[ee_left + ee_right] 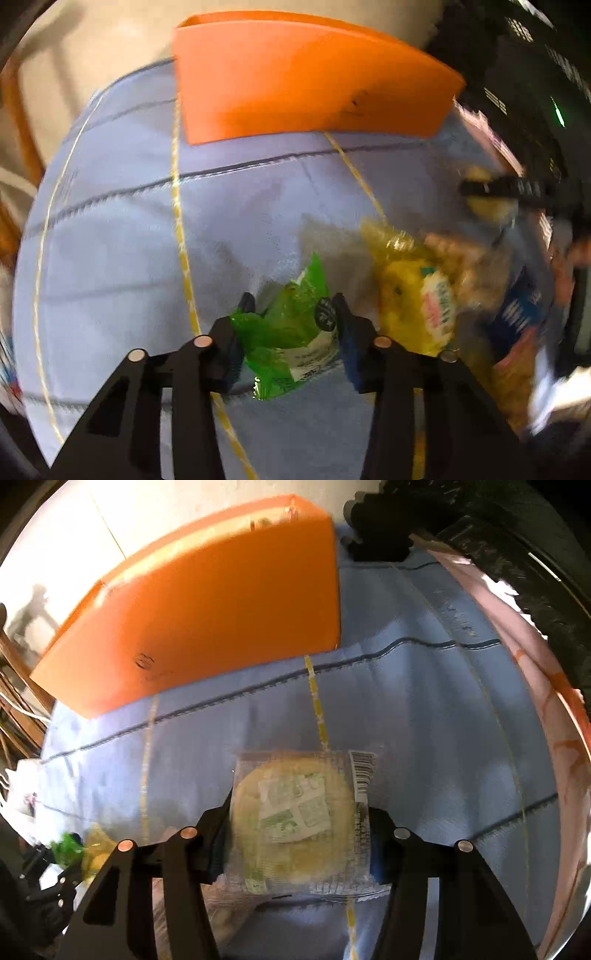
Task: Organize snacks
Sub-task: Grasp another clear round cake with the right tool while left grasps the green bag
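Note:
My left gripper [293, 308] is shut on a small green snack packet [291, 332] and holds it above the blue cloth [122, 240]. My right gripper [299, 819] is shut on a clear-wrapped round yellow pastry [295, 819] with a white label and barcode. An orange bin [295, 77] stands at the far side of the cloth; it also shows in the right wrist view [207, 616]. A yellow snack bag [417, 299] lies just right of the left gripper. The right gripper's black finger shows in the left wrist view [498, 188].
More snack packets, one blue [517, 314], are piled at the right of the left wrist view. A pink-rimmed object [554, 709] curves along the cloth's right side. The blue cloth [424, 720] has yellow and dark stripes. A wooden chair [14, 686] stands at the left.

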The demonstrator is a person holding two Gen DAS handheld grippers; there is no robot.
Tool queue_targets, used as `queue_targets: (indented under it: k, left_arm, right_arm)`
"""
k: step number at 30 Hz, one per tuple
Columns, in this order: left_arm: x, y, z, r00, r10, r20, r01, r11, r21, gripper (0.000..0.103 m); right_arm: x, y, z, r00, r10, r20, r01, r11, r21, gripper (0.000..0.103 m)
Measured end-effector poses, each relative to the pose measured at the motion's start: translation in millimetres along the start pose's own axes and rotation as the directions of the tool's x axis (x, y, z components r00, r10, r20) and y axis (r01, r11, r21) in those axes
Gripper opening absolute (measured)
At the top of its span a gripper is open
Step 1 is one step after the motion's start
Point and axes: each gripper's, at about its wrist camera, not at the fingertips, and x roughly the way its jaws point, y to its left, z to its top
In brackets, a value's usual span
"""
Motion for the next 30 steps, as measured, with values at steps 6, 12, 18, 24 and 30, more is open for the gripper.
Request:
queue_targets:
  k: [6, 12, 18, 24, 30]
  left_arm:
    - [-37, -3, 24, 0.994, -0.064, 0.091, 0.07, 0.995, -0.064, 0.04]
    - [-76, -1, 73, 0.966, -0.111, 0.233, 0.142, 0.983, -0.12, 0.039]
    - [-112, 6, 159, 0.917, -0.078, 0.392, 0.119, 0.99, -0.08, 0.039]
    - [-93, 11, 227, 0.895, -0.035, 0.444, 0.105, 0.985, -0.134, 0.039]
    - [-72, -4, 239, 0.884, 0.268, 0.382, -0.212, 0.96, -0.18, 0.099]
  right_arm:
    - [-59, 0, 25, 0.987, 0.029, 0.159, -0.028, 1.0, -0.014, 0.057]
    - [-103, 3, 56, 0.955, 0.108, 0.276, -0.107, 0.994, -0.017, 0.057]
    - [-120, 17, 99, 0.918, 0.145, 0.369, -0.135, 0.989, -0.054, 0.057]
    - [-113, 46, 164, 0.896, 0.2, 0.397, -0.152, 0.977, -0.149, 0.057]
    - [-91, 60, 180, 0.935, 0.076, 0.345, 0.03, 0.956, -0.293, 0.099]
